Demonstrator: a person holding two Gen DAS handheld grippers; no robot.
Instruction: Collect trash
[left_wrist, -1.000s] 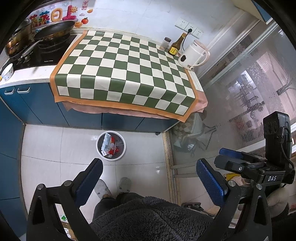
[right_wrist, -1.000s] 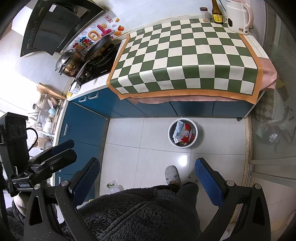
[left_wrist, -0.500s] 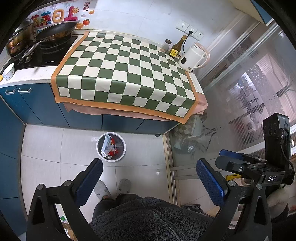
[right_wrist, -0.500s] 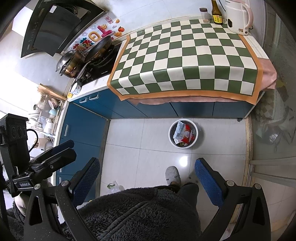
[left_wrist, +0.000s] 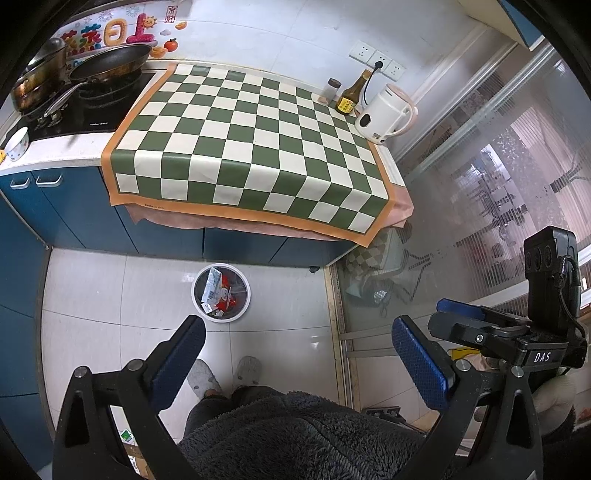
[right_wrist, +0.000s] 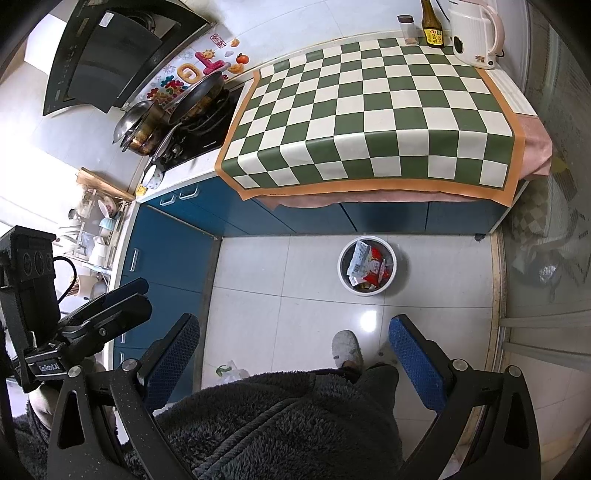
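While both grippers hang high above the floor, the left gripper (left_wrist: 297, 345) and right gripper (right_wrist: 293, 341) gape wide, holding nothing. Wrappers (right_wrist: 367, 267) fill the bin (right_wrist: 347, 282) on the floor, near the counter's (right_wrist: 184, 173) front edge.

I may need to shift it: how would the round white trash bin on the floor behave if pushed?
The trash bin probably slides easily: the floor tiles look glossy. Likely light, since it holds only wrappers. It seems low and wide, so unlikely to tip.
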